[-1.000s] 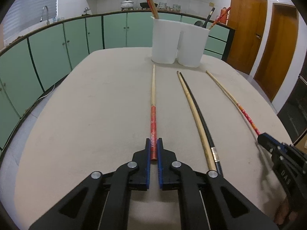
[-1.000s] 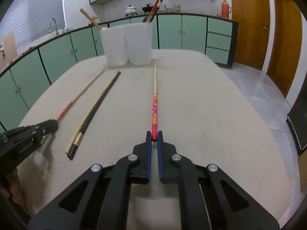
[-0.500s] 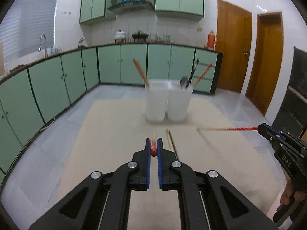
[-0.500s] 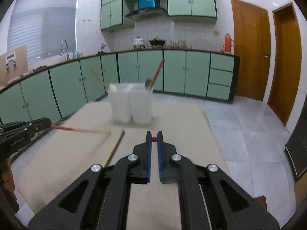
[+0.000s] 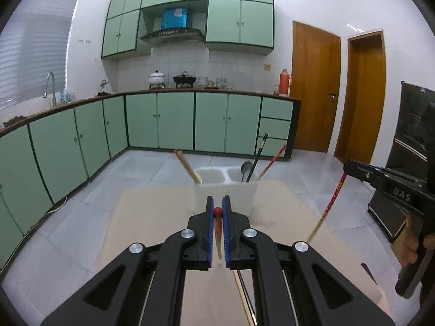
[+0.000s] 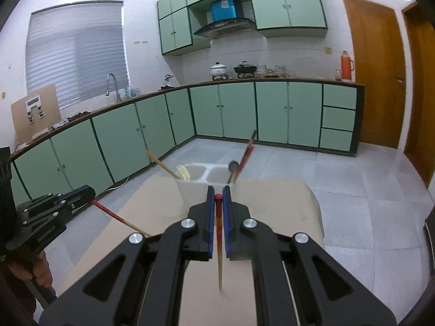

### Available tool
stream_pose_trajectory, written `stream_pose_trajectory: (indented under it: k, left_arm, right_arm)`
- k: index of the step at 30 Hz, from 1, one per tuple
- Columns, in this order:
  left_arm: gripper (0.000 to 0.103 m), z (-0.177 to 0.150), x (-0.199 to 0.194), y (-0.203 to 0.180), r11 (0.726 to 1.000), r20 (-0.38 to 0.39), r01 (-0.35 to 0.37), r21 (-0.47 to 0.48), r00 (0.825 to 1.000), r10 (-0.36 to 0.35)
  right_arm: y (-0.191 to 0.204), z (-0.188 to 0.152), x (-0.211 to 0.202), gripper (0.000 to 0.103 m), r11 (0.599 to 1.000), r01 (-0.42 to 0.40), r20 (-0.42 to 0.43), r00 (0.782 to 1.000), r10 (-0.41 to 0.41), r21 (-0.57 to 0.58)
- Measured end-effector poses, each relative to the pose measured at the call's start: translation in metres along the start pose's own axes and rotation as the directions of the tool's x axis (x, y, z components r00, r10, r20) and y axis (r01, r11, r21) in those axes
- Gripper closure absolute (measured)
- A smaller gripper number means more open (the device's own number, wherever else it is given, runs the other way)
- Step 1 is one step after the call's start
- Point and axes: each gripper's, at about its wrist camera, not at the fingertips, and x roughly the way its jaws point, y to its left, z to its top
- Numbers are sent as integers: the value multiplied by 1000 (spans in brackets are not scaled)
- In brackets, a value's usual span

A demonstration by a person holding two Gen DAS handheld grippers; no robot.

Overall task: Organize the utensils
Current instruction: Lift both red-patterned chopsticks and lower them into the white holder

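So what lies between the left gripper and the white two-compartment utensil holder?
Only bare beige tabletop between left gripper and white holder, per the left wrist view.

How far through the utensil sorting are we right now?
Partly done: the white two-compartment holder already has chopsticks and a spoon standing in it. In hand: the left gripper and right gripper each clamp one red-ended chopstick, lifted off the table. Left: drop both in, then the chopsticks partly visible on the table.
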Motion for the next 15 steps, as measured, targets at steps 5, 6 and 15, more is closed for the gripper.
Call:
stream_pose_trajectory:
  k: [5,6,15]
  left_arm:
    - [97,27,-4,3,1000,48,21,13,999,-22]
    - [97,33,-5,4,1000,63,22,18,998,-23]
    - [97,101,15,0,997,186,19,76,982,-33]
  right_arm:
    - [3,39,1,98,999,-42,28,999,43,-29]
    - [4,50,2,98,998,-52,39,998,53,-35]
    - [6,135,32,98,997,-30,162,986,41,-72]
